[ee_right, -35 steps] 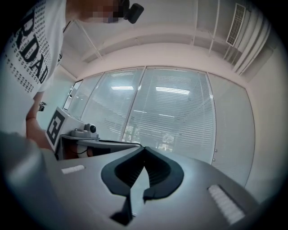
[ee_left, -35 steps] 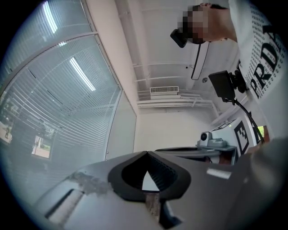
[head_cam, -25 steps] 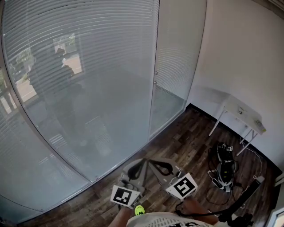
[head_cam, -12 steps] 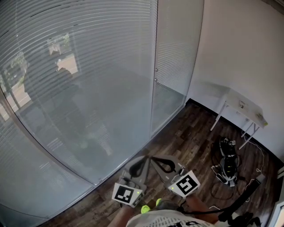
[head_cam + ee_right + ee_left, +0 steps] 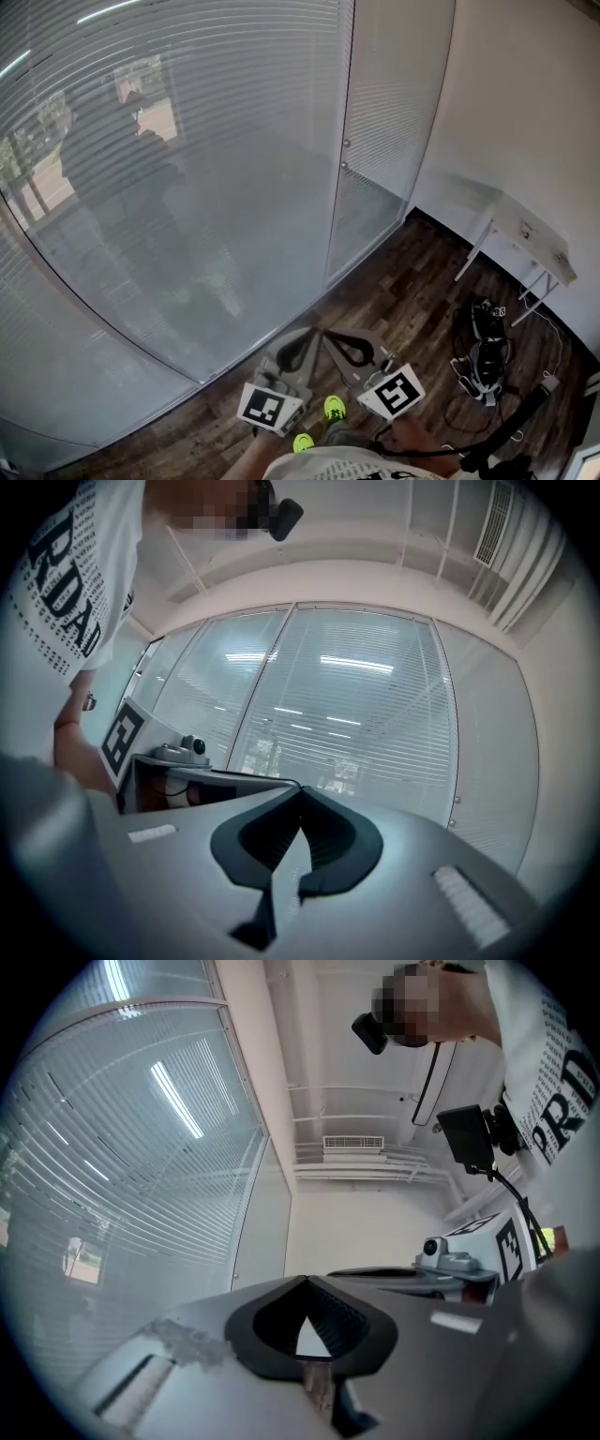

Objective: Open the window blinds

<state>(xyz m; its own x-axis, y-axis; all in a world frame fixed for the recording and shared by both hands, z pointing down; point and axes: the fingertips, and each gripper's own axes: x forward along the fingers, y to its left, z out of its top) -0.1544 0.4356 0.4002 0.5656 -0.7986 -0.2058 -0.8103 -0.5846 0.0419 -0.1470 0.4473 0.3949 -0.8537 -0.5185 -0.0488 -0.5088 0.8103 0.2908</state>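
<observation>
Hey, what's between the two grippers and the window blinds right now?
Only bare wooden floor, seen in the head view. The left gripper and right gripper, both shut and empty, are apart from the blinds.

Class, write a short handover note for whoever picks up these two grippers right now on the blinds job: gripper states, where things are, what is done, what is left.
Left gripper: shut, empty.
Right gripper: shut, empty.
Both are held low, side by side, short of the glass wall, touching nothing.
Blinds: down across the glass wall. No cord or wand can be made out.
Done: nothing on the blinds yet.
Left: move in, find the control, grip it, open the blinds.
</observation>
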